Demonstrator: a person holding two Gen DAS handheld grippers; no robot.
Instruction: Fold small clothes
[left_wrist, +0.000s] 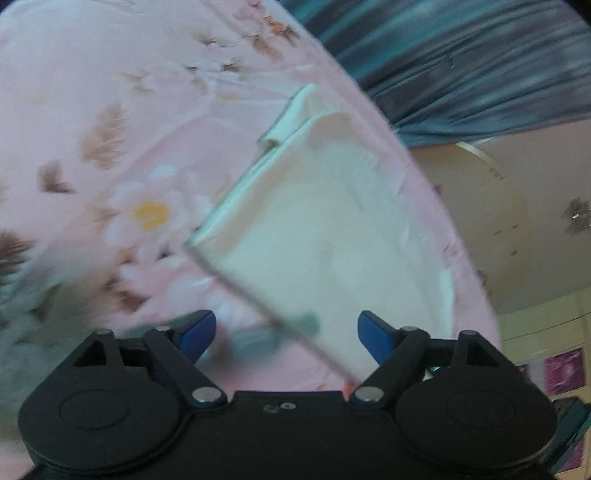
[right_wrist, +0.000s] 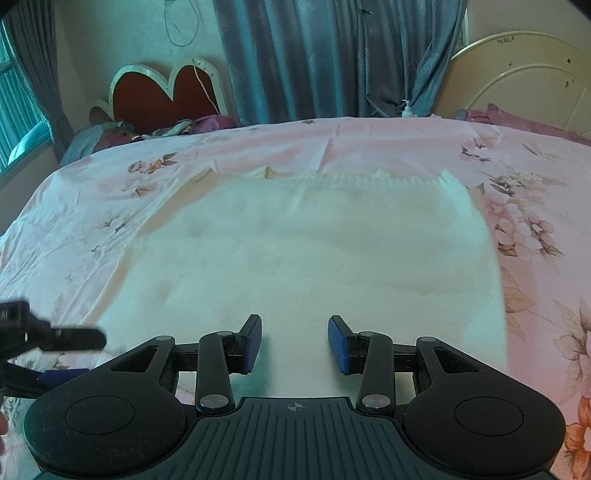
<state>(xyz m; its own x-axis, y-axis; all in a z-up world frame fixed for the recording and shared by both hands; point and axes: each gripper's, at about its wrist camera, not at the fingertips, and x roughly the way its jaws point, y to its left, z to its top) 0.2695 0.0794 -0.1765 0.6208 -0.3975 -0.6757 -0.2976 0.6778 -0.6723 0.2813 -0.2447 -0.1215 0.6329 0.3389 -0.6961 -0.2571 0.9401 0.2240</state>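
On the pink floral bed (right_wrist: 369, 136), your cream garment (right_wrist: 314, 251) lies flat, stretching away ahead of your right claw (right_wrist: 294, 341), half-open and empty; your left claw (left_wrist: 286, 334), wide and empty, is at its left edge.

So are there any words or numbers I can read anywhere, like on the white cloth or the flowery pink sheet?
No readable text anywhere.
Folded white cloth garment: plain, no words or label showing.
Pink flowered bed sheet: only flower prints.
Cream round metal bed frame: small dark marks near its top edge, too small and blurred to read.
Purple panels at the left wrist view's edge: blurred, nothing legible.
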